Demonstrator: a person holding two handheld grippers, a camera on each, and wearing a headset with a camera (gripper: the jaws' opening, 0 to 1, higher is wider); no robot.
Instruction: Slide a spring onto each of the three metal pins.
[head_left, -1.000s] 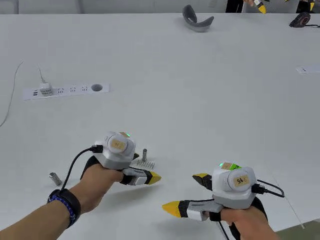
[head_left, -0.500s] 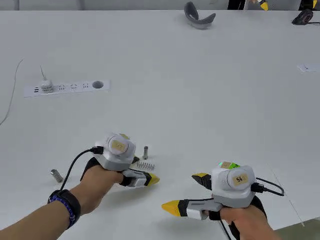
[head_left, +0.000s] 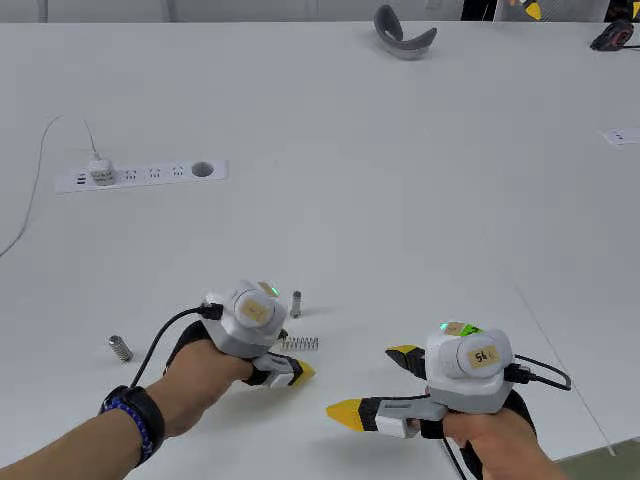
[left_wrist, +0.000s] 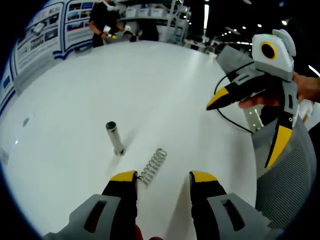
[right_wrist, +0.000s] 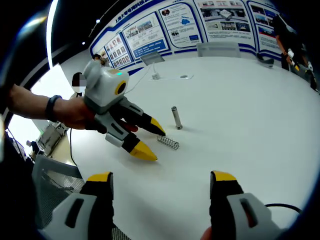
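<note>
The left hand-held gripper (left_wrist: 162, 176), jaws partly parted and empty, hovers just behind the small silver coil spring (left_wrist: 152, 165). The spring lies flat on the white tabletop (left_wrist: 165, 85) near the short upright metal pin (left_wrist: 115, 138). Centre both jaws across the coil's middle, then close gently. The right hand-held gripper (right_wrist: 162, 176) is wide open and empty.

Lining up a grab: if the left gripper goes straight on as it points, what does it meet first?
Likely the spring, lying just ahead of the left gripper, nearer one jaw; the upright pin stands aside.

pwr strip (head_left: 150, 174): left side of table (head_left: 420, 200), white plug (head_left: 100, 171) at its left end
grey curved obj (head_left: 404, 30): far edge
</note>
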